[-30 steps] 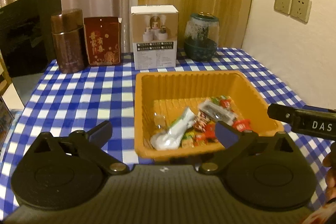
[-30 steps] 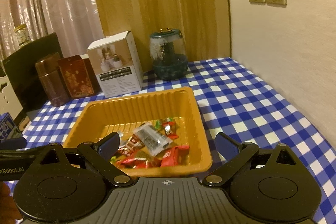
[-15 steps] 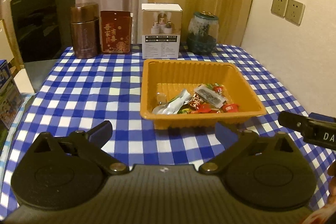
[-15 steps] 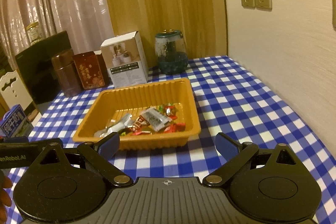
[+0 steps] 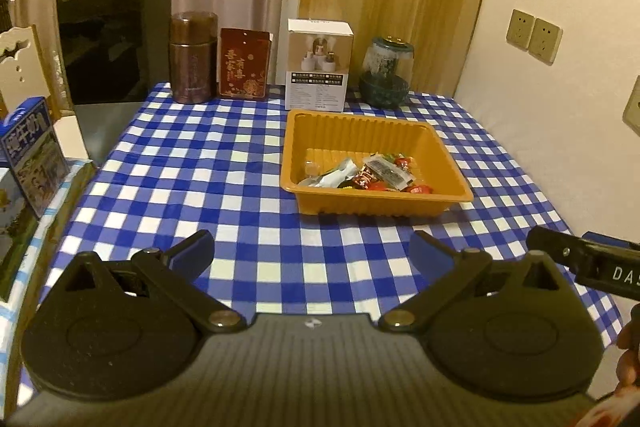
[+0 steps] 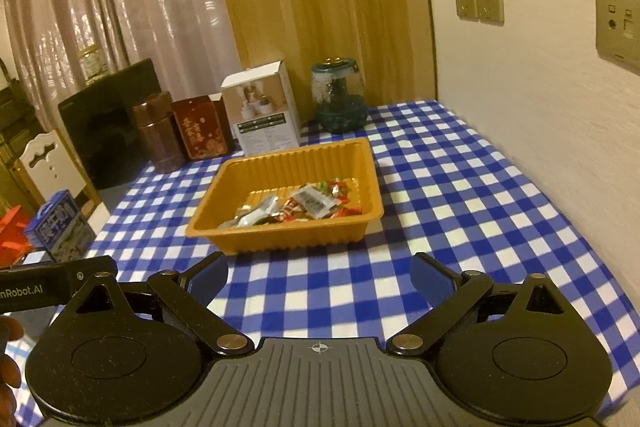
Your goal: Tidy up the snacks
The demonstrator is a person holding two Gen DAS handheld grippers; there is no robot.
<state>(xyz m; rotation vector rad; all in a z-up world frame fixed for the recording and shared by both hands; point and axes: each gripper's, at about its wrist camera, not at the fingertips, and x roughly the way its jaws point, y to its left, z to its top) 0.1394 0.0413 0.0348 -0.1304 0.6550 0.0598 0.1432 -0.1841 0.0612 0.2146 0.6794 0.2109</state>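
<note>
Both grippers have backed away from the tray since a second ago; it now sits well ahead at 12 o'clock. Left gripper (image 5: 312, 253) jaws apart, empty; right gripper (image 6: 320, 269) likewise. I judge the snacks (image 6: 298, 207) light, crinkly, slippery; best pinched at a wrapper's sealed edge. They lie heaped in the near half of one orange tray (image 5: 352, 125); exact count unclear, roughly eight. At 11 o'clock: one brown canister (image 5: 192, 57), one red box (image 5: 244, 65); one white box (image 5: 318, 65), one glass jar (image 5: 386, 71).

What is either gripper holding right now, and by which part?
Nothing. The left gripper and right gripper are both open and empty; the snacks lie in the orange tray.
</note>
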